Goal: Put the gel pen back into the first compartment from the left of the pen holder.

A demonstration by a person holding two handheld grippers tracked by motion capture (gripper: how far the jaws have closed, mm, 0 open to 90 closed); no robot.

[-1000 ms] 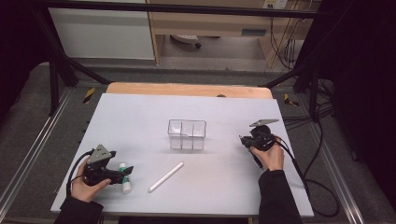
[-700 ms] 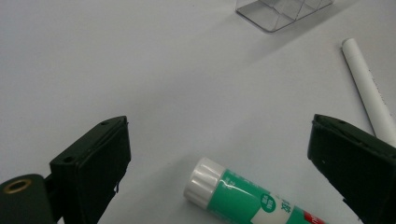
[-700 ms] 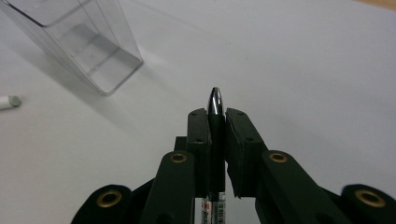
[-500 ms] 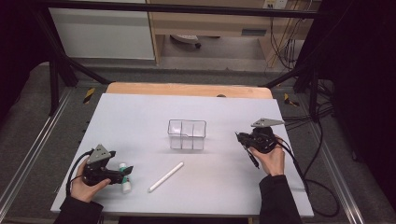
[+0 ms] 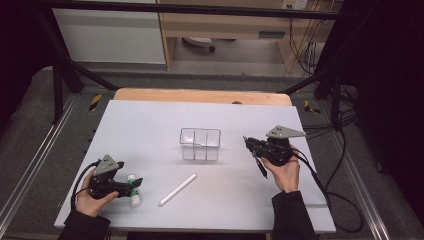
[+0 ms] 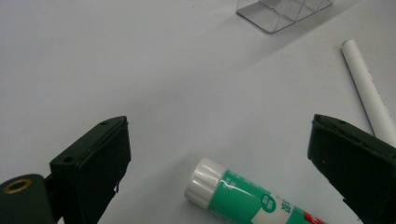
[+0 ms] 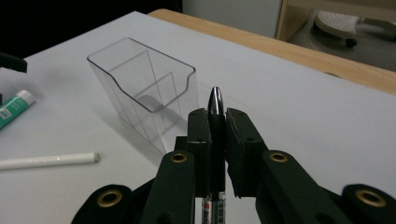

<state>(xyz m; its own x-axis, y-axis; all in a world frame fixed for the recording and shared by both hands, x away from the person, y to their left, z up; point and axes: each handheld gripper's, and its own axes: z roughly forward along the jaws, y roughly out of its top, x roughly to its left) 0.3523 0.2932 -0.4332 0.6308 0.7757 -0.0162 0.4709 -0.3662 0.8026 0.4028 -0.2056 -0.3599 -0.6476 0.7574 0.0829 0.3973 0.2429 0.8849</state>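
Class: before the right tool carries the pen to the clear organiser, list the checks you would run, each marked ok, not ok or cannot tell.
1. Pen clamped in right tool: ok.
2. Clear organiser upright: ok.
3. Its compartments free: cannot tell.
4. Left tool open, astride the glue stick without pressing it: ok.
5. White stick lies clear of the organiser: ok.

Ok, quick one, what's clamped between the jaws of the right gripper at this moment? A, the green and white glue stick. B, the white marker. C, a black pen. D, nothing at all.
C: in the right gripper view the right gripper is shut on a black pen, while the glue stick and the white marker lie on the table.
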